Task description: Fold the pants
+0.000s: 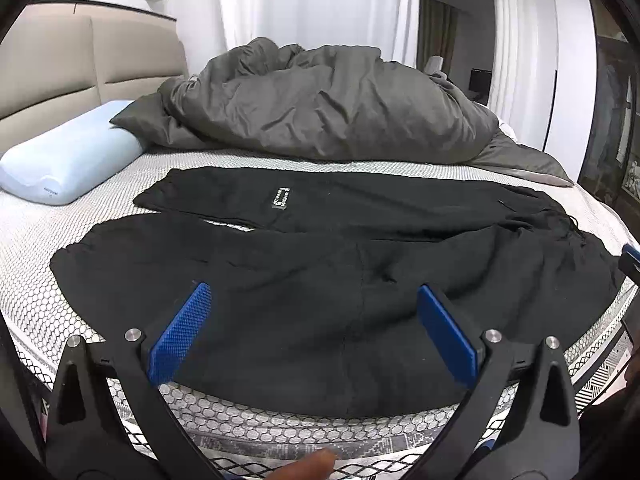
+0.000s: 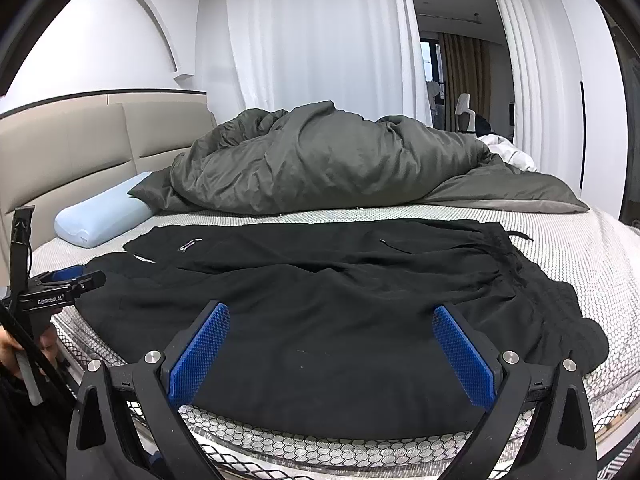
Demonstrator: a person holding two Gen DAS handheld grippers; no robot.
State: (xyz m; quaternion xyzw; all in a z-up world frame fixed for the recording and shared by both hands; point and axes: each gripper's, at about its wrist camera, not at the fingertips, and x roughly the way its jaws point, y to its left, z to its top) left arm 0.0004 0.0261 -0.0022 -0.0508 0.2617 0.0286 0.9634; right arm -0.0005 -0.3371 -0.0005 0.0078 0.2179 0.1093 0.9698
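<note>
On mattress [image 1: 280, 160], black pants [image 1: 320, 280] spread flat, creased.

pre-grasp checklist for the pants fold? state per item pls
1. Left gripper open, nothing held: ok.
2. Right gripper open, nothing held: ok.
3. Black pants spread on the mattress, both legs visible: ok.
4. Pants flat: not ok, bunched at the waistband.
5. Gray duvet and blue pillow apart from the pants: ok.
6. Gripper height above the fabric: cannot tell.
</note>
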